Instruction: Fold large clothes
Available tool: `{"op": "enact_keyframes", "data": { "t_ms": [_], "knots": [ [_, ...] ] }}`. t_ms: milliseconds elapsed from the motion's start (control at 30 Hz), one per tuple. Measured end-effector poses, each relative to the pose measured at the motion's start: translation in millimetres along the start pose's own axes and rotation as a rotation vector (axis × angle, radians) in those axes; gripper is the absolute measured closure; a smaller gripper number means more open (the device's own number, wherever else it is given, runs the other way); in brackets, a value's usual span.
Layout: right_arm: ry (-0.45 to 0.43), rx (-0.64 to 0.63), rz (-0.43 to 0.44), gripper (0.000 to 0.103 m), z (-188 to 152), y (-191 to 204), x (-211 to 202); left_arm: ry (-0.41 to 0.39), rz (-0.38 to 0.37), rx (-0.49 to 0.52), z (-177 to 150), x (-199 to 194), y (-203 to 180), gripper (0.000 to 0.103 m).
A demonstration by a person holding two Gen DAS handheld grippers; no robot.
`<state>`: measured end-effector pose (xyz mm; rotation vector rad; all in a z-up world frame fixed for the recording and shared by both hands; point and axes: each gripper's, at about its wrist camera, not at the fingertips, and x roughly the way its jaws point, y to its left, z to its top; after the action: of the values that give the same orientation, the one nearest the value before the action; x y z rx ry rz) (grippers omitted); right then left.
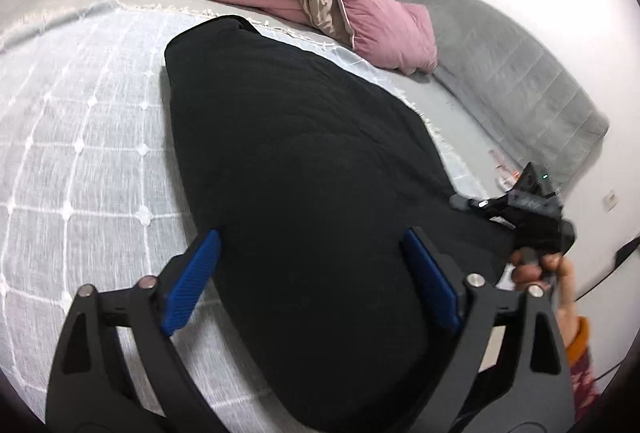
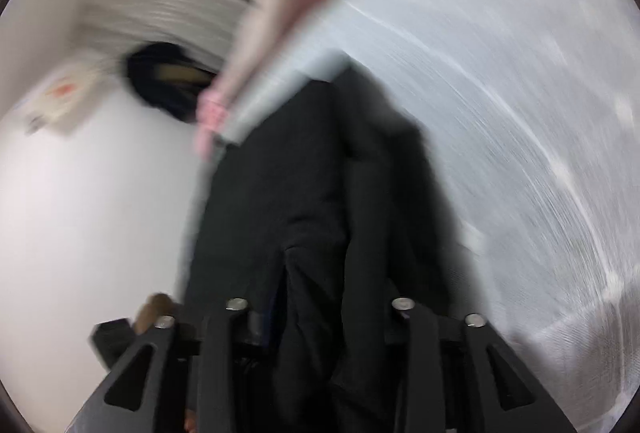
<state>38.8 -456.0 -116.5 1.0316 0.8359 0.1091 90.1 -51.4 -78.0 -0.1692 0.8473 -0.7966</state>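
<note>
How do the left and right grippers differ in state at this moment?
The left gripper is open, its blue pads spread wide over the black garment; the right gripper is shut on bunched black cloth. The left grips nothing; the right holds fabric. The left wrist view is mostly sharp; the right wrist view is smeared by motion blur. Both are black linkage grippers at the garment on the white checked bedspread.

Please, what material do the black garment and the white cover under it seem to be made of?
Black garment: probably a thick, soft knit or fleece; it looks matte, without shine, and lies in rounded folds. White cover: seemingly a thin woven cotton, with a raised grid of white threads, small tufts and a fringed edge.
</note>
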Motion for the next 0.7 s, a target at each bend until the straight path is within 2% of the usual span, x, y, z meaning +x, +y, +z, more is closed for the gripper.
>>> {"op": "enact_keyframes", "data": {
  "t_ms": [67,133,233,300,433,500,567,633,700],
  "knots": [
    [0.001,0.032,0.057,0.061,5.0,-3.9,-14.7,0.011,0.009,-0.019,1.5,-4.8,-0.1,0.009],
    [-0.081,0.01,0.031,0.048,2.2,0.4,-40.6,0.03,-0.013,-0.025,1.7,-14.2,1.4,0.01],
    [-0.13,-0.035,0.065,0.036,-4.8,5.1,-69.5,0.032,-0.023,0.056,-7.1,-33.0,-2.1,0.01],
    [-0.116,-0.042,0.103,0.032,-12.3,6.6,-82.3,0.011,-0.003,0.145,-14.0,-44.4,-7.4,0.01],
    [-0.042,-0.072,0.085,0.026,-25.4,13.5,-88.0,0.025,-0.013,0.295,-39.4,-57.0,-15.8,0.009],
    [0.005,-0.084,0.066,0.026,-34.4,12.1,-83.7,0.049,0.016,0.339,-49.6,-51.7,-18.9,0.009],
    [0.044,-0.091,0.046,0.026,-45.3,10.2,-77.9,0.074,0.084,0.362,-60.6,-38.4,-25.4,0.01],
    [0.066,-0.081,0.058,0.026,-48.9,10.2,-68.1,0.082,0.127,0.354,-63.6,-25.8,-29.6,0.01],
    [0.047,-0.041,0.082,0.026,-50.2,10.5,-60.1,0.046,0.187,0.321,-60.4,-17.8,-32.6,0.01]
  ]
}}
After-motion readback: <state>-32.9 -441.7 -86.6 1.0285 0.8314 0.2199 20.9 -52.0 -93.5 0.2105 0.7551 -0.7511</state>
